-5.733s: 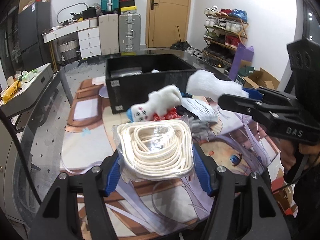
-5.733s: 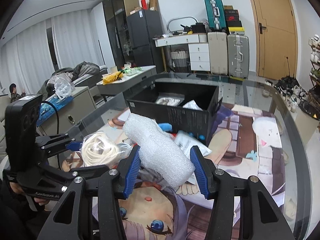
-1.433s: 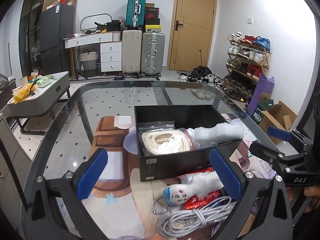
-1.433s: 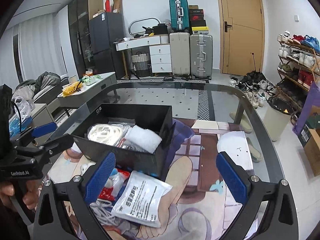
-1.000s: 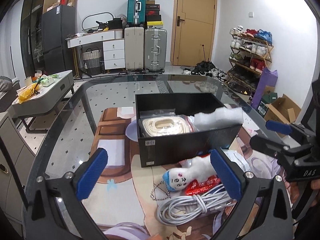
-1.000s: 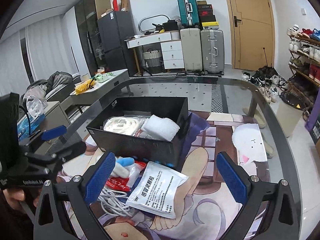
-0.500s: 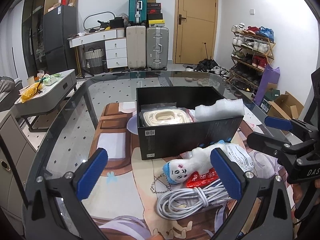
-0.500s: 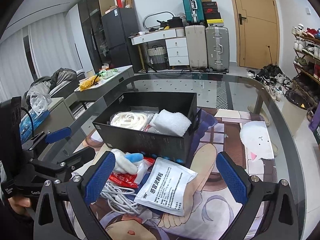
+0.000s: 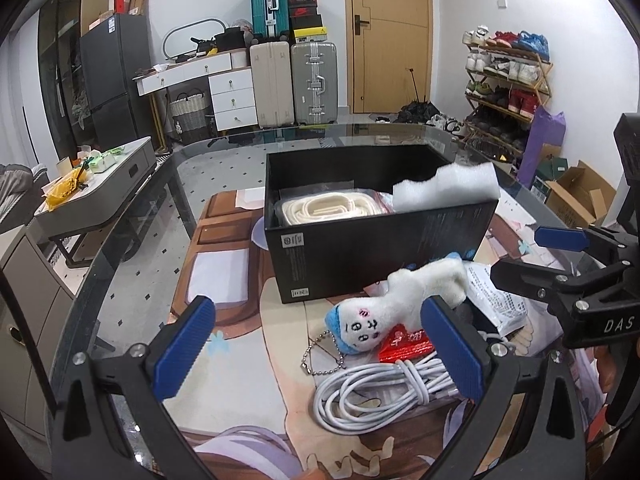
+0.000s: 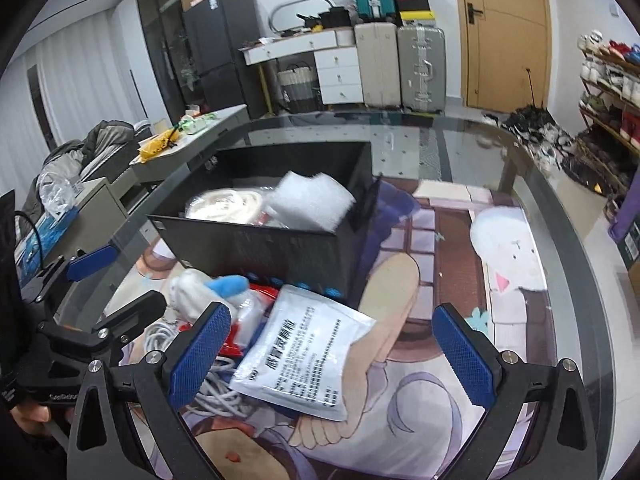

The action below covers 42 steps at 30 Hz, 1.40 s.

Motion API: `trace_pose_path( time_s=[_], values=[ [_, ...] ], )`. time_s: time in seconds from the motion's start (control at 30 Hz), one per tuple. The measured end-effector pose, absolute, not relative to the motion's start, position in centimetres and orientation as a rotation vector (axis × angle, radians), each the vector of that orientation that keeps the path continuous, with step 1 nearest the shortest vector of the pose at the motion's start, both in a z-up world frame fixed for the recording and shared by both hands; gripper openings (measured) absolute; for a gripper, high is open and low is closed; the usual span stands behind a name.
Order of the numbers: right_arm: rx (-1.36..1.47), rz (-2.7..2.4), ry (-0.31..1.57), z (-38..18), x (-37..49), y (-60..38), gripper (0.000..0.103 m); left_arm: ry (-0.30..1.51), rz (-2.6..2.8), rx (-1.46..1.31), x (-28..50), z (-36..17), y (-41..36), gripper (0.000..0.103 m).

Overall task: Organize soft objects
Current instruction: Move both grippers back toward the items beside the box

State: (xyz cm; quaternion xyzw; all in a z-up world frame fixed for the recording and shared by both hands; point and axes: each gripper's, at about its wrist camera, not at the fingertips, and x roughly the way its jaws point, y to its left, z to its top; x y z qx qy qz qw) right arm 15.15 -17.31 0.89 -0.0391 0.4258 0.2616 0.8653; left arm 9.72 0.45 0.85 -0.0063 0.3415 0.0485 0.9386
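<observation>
A black box [image 9: 380, 256] stands on the printed mat and holds a bagged cream rope coil [image 9: 324, 208] and a white foam piece [image 9: 448, 182]. In front of it lie a white plush toy with a blue cap [image 9: 396, 300], a red packet [image 9: 404, 344], a coiled white cable [image 9: 380, 392] and a white foil pouch [image 10: 308, 348]. My left gripper [image 9: 320, 348] is open and empty, hovering over the plush toy and cable. My right gripper [image 10: 328, 348] is open and empty above the pouch. The box [image 10: 272, 248] also shows in the right wrist view.
The glass table [image 9: 132, 256] is covered by an anime mat [image 10: 460, 264]. A grey side table [image 9: 96, 184] stands to the left. Suitcases [image 9: 292, 80], a door and a shoe rack [image 9: 504, 80] stand behind.
Both grippers let go of the rope bag and foam, which now lie in the box. Both have since pulled back and lowered toward the items in front of the box.
</observation>
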Motion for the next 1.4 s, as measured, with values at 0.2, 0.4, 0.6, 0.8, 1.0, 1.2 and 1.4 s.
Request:
trace_pose_path(
  time_s=[0.2,0.4,0.6,0.8,1.0,1.2,1.4],
  values=[
    [-0.098,0.542,0.927,-0.2,15.5,-17.2,0.102,0.717,0.105,-0.004,9.9,0.5,0.2,0.103],
    [-0.120,0.552,0.956,-1.0,15.5,-16.8,0.102,0.736,0.107,0.001,10.1,0.2,0.2,0.103],
    [-0.152,0.551,0.989,-1.9,15.5,-16.4,0.102,0.769,0.109,0.000,10.2,-0.6,0.5,0.103],
    [-0.174,0.554,1.003,-2.5,15.4,-16.1,0.102,0.792,0.102,-0.013,10.2,-1.2,0.9,0.103],
    [-0.190,0.535,1.019,-3.1,15.5,-16.0,0.102,0.796,0.087,-0.027,10.1,-1.2,1.1,0.103],
    [-0.245,0.511,1.013,-3.6,15.3,-15.7,0.102,0.799,0.078,-0.043,10.1,-1.2,1.2,0.103],
    [-0.241,0.517,1.009,-3.5,15.2,-15.7,0.102,0.797,0.082,-0.040,10.1,-1.2,1.4,0.103]
  ],
)
